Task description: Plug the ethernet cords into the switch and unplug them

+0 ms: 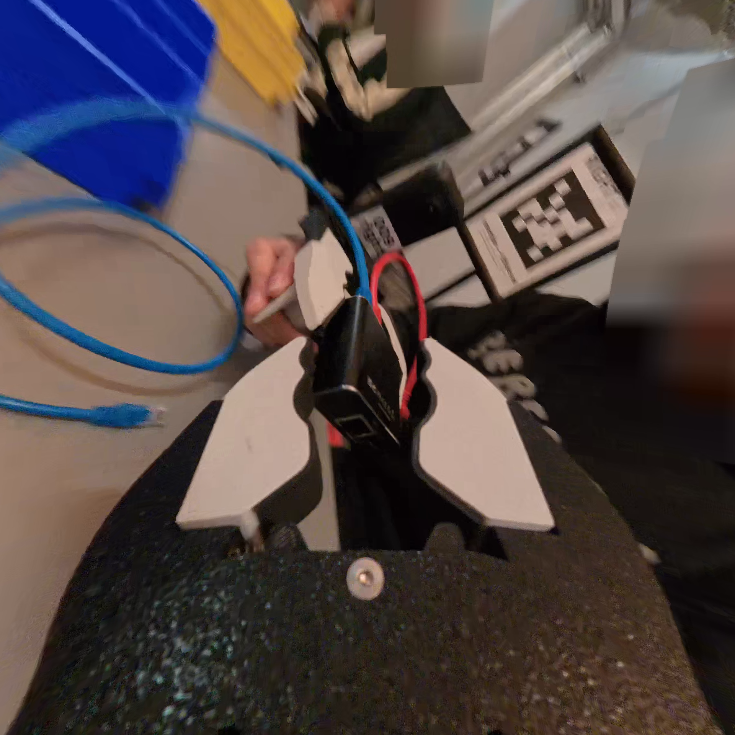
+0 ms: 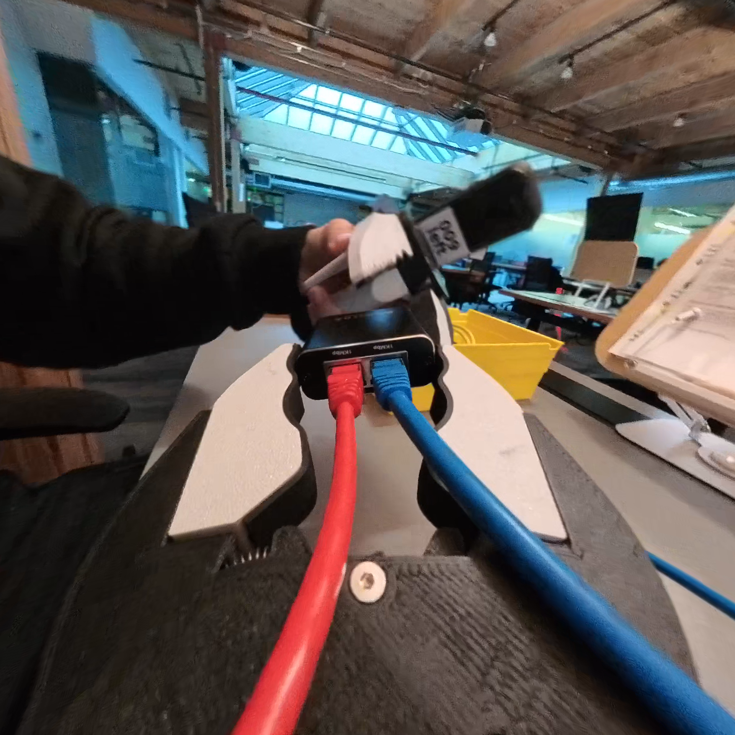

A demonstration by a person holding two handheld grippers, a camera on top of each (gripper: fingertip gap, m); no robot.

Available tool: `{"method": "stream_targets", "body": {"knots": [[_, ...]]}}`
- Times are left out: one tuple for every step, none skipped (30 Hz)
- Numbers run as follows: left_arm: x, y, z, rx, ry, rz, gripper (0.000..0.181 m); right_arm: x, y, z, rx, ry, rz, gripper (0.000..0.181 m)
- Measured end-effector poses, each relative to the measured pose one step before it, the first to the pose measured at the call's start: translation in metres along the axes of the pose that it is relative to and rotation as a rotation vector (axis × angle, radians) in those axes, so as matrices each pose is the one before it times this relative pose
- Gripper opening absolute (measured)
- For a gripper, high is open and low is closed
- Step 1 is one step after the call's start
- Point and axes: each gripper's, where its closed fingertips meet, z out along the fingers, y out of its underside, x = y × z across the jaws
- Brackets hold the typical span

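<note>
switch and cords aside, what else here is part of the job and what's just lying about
Part of the job:
switch, held between both tongs
red cord, plugged in
blue cord, plugged in beside it
left tongs
right tongs

Just lying about:
yellow bin
blue bin
clipboard stand

Your left gripper fingers around the black switch, your right gripper clamping its far end, blue cord looping over the table, red cord beside the switch.
</note>
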Motion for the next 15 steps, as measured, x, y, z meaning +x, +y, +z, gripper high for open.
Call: {"method": "stream_targets", "body": {"knots": [[-0.00178, -0.00927, -0.00528, 0.0886, -0.0563, 0.0747, 0.051, 0.00655, 0.00046, -0.00335, 0.0200, 0.0217, 0.0343, 0.063], [0.00019, -0.00882, -0.00577, 0.0860, -0.0553, 0.0863, 0.051, 0.00659, 0.00008, -0.00330, 0.0217, 0.0177, 0.0477, 0.063], [0.00073, -0.00723, -0.00612, 0.0738, -0.0592, 0.0923, 0.052, 0.00618, -0.00010, -0.00318, 0.0197, 0.0127, 0.0490, 0.063], [0.00039, -0.00478, -0.00646, 0.0577, -0.0631, 0.0984, 0.052, 0.00341, -0.00010, -0.00281, 0.0162, -0.0050, 0.0434, 0.063], [-0.00011, -0.00191, -0.00675, 0.0406, -0.0672, 0.1009, 0.053, 0.00322, 0.00001, -0.00211, 0.0111, 0.0013, 0.0345, 0.063], [-0.00059, 0.00043, -0.00673, 0.0281, -0.0699, 0.0908, 0.054, 0.00228, -0.00002, -0.00157, 0.0077, 0.0038, 0.0167, 0.063], [0.00003, 0.00278, -0.00619, 0.0198, -0.0628, 0.0769, 0.056, -0.00077, 0.00021, -0.00047, 0.0019, -0.0097, 0.0042, 0.063], [0.00245, 0.00519, -0.00451, 0.0115, -0.0396, 0.0711, 0.054, -0.00154, -0.00030, 0.00016, 0.0051, -0.0100, 0.0024, 0.063], [0.00342, 0.00760, -0.00224, -0.0030, -0.0277, 0.0613, 0.054, -0.00180, 0.00011, 0.00084, 0.0009, -0.0134, 0.0133, 0.063], [0.00353, 0.01050, -0.00071, -0.0252, -0.0247, 0.0571, 0.057, -0.00204, 0.00069, 0.00098, -0.0013, -0.0166, 0.0128, 0.063], [0.00383, 0.01210, 0.00002, -0.0395, -0.0234, 0.0681, 0.058, -0.00171, 0.00007, 0.00074, 0.0050, -0.0140, 0.0119, 0.063], [0.00391, 0.01150, 0.00016, -0.0399, -0.0259, 0.0818, 0.060, -0.00127, 0.00018, 0.00005, 0.0072, -0.0118, 0.0083, 0.063], [0.00243, 0.00914, -0.00057, -0.0333, -0.0367, 0.0825, 0.063, 0.00060, 0.00137, -0.00025, -0.0031, -0.0018, 0.0073, 0.063], [-0.00022, 0.00682, -0.00195, -0.0232, -0.0496, 0.0681, 0.065, 0.00214, 0.00132, -0.00093, -0.0030, 0.0075, 0.0049, 0.063], [-0.00217, 0.00549, -0.00300, -0.0179, -0.0491, 0.0467, 0.063, 0.00170, 0.00077, -0.00186, 0.0005, 0.0022, 0.0033, 0.063]]}}
